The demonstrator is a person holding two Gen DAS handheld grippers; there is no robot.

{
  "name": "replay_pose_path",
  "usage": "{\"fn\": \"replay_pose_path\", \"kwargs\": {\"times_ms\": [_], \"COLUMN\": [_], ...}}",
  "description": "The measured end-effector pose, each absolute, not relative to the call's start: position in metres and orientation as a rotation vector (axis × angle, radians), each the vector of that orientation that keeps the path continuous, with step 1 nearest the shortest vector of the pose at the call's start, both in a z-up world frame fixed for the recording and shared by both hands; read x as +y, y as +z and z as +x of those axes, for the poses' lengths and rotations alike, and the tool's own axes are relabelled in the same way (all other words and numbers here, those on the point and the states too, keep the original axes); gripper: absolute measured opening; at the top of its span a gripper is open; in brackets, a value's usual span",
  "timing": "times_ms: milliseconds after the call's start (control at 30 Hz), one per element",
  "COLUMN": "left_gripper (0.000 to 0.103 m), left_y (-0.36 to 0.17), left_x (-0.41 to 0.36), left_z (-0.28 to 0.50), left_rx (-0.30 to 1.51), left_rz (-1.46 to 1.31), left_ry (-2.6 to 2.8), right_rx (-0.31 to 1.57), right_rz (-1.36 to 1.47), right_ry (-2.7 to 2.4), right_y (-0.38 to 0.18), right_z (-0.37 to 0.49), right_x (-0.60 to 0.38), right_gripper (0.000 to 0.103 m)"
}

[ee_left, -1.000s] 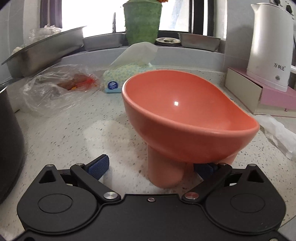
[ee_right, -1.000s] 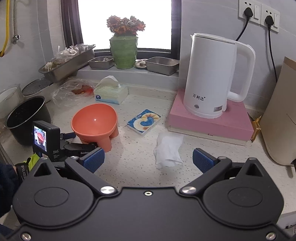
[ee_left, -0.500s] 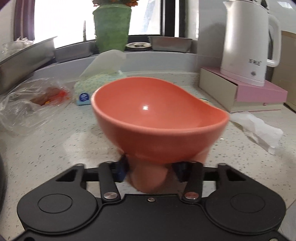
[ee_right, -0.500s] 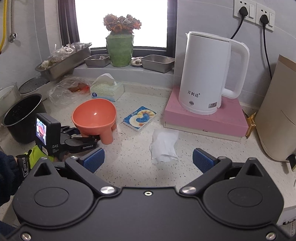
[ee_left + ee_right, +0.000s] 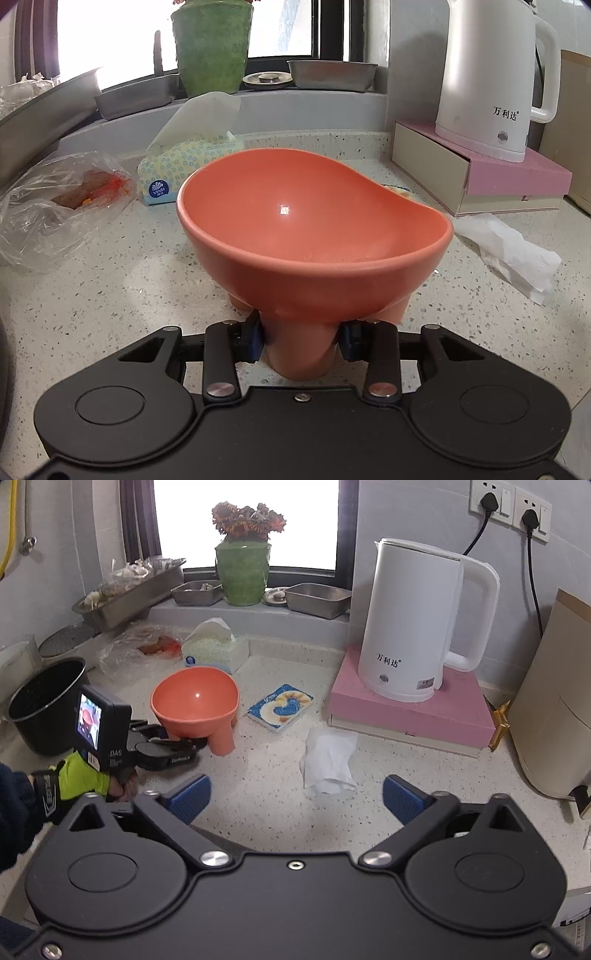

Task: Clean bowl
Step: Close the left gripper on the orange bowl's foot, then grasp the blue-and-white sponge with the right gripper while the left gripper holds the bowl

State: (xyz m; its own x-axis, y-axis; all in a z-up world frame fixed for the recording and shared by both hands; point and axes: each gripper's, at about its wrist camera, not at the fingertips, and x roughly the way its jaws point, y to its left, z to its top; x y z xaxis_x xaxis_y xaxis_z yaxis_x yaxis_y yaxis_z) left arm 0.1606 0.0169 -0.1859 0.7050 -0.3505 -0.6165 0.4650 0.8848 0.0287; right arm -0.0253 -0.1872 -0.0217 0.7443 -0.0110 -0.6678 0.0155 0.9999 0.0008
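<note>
An orange footed bowl (image 5: 314, 229) stands on the speckled counter, empty inside; it also shows in the right wrist view (image 5: 195, 701). My left gripper (image 5: 300, 341) is shut on one of the bowl's feet, blue pads on both sides of it. In the right wrist view the left gripper (image 5: 166, 751) reaches under the bowl from the left. My right gripper (image 5: 297, 799) is open and empty, hovering above the counter. A crumpled white paper towel (image 5: 328, 760) lies just ahead of it, right of the bowl, and shows in the left wrist view (image 5: 509, 251).
A blue-yellow sponge (image 5: 280, 707) lies right of the bowl. A white kettle (image 5: 421, 620) stands on a pink box (image 5: 410, 716). A tissue pack (image 5: 216, 650), plastic bag (image 5: 55, 206) and black pot (image 5: 44, 701) sit behind and left. A beige appliance (image 5: 554, 701) is at the right.
My left gripper has closed on the bowl's foot and turned with it toward the right. The right gripper has drawn slightly nearer to the paper towel, still open.
</note>
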Motion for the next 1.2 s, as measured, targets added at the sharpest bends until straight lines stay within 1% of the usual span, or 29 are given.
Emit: {"fn": "replay_pose_path", "kwargs": {"times_ms": [133, 200, 233, 267, 300, 333, 400, 433, 500, 533, 667, 733, 800, 867, 1133, 1200], "left_gripper": [0.038, 0.038, 0.038, 0.038, 0.038, 0.038, 0.038, 0.038, 0.038, 0.038, 0.038, 0.038, 0.038, 0.038, 0.038, 0.038], "left_y": [-0.185, -0.184, -0.184, -0.184, -0.184, -0.184, -0.184, -0.184, -0.183, -0.183, -0.182, -0.182, -0.181, -0.181, -0.181, -0.182], "left_x": [0.017, 0.017, 0.018, 0.019, 0.02, 0.021, 0.023, 0.024, 0.026, 0.027, 0.031, 0.032, 0.033, 0.033, 0.036, 0.037], "left_z": [0.157, 0.154, 0.151, 0.148, 0.145, 0.142, 0.136, 0.133, 0.127, 0.124, 0.112, 0.108, 0.107, 0.105, 0.101, 0.1], "left_rx": [0.647, 0.65, 0.649, 0.648, 0.647, 0.647, 0.648, 0.649, 0.65, 0.65, 0.653, 0.655, 0.659, 0.662, 0.659, 0.656], "left_rz": [0.178, 0.18, 0.18, 0.18, 0.178, 0.177, 0.175, 0.175, 0.177, 0.177, 0.177, 0.176, 0.174, 0.173, 0.169, 0.169], "left_ry": [-0.438, -0.434, -0.435, -0.436, -0.437, -0.438, -0.439, -0.441, -0.443, -0.444, -0.432, -0.425, -0.418, -0.413, -0.409, -0.414], "right_rx": [0.738, 0.735, 0.736, 0.74, 0.744, 0.748, 0.754, 0.756, 0.758, 0.759, 0.761, 0.757, 0.759, 0.759, 0.757, 0.763], "right_rz": [0.028, 0.029, 0.028, 0.028, 0.028, 0.029, 0.029, 0.029, 0.027, 0.024, 0.017, 0.011, 0.012, 0.002, -0.052, -0.059], "right_ry": [-0.004, 0.003, 0.006, 0.01, 0.014, 0.018, 0.023, 0.025, 0.029, 0.031, 0.039, 0.03, 0.032, 0.034, 0.059, 0.078], "right_y": [-0.024, -0.024, -0.024, -0.025, -0.026, -0.026, -0.028, -0.029, -0.03, -0.031, -0.034, -0.037, -0.04, -0.043, -0.059, -0.061], "right_z": [-0.028, -0.03, -0.03, -0.031, -0.031, -0.031, -0.031, -0.031, -0.03, -0.027, -0.02, -0.016, -0.01, 0.002, 0.05, 0.067], "right_x": [-0.188, -0.187, -0.187, -0.186, -0.185, -0.184, -0.183, -0.182, -0.181, -0.182, -0.181, -0.18, -0.181, -0.179, -0.173, -0.168], "right_gripper": [0.091, 0.081, 0.078, 0.07, 0.065, 0.064, 0.054, 0.052, 0.046, 0.045, 0.046, 0.049, 0.068, 0.079, 0.079, 0.084]}}
